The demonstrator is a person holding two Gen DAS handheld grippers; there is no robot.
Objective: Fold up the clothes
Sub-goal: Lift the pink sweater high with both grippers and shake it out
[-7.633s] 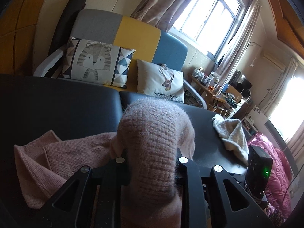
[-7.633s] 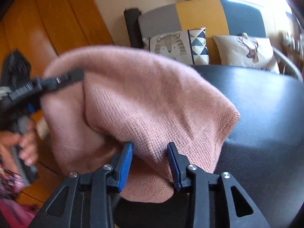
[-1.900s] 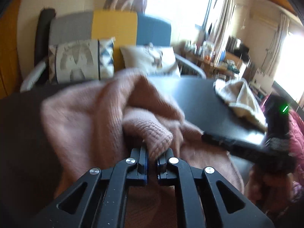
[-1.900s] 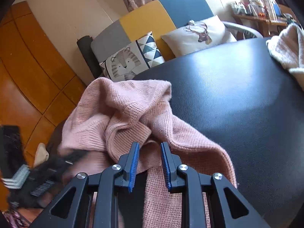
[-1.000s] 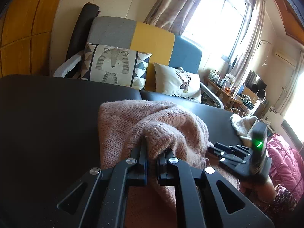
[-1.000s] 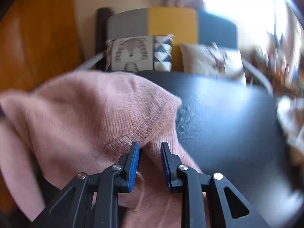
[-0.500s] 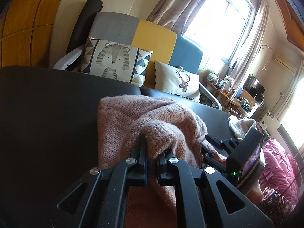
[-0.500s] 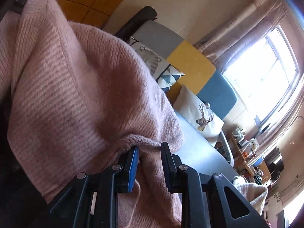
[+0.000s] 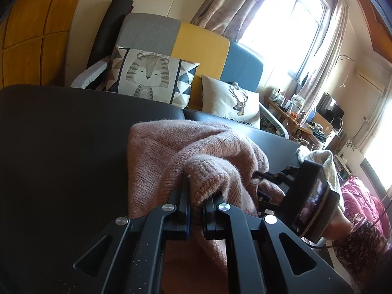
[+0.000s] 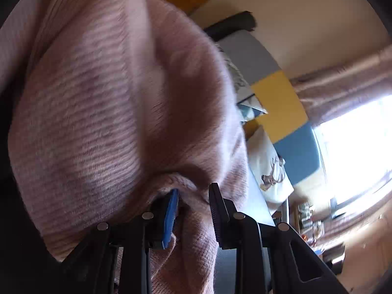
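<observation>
A pink knitted sweater [image 9: 176,152] lies bunched on the black table [image 9: 61,134]. My left gripper [image 9: 196,196] is shut on a thick fold of the sweater near the table's front. My right gripper [image 10: 193,196] is tilted sideways and shut on another ribbed edge of the sweater [image 10: 98,98], which fills most of the right wrist view. The right gripper also shows in the left wrist view [image 9: 301,191], just right of the sweater, held by a hand.
A cream knitted garment [image 9: 318,156] lies on the table's right end. Behind the table stands a grey, yellow and blue sofa [image 9: 201,41] with a tiger cushion [image 9: 147,73] and a deer cushion [image 9: 232,103]. A cluttered side table [image 9: 294,117] stands under the window.
My right gripper has rolled over sideways and drawn closer to the left one, still holding the sweater. The left gripper has stayed nearly still, still shut on its fold.
</observation>
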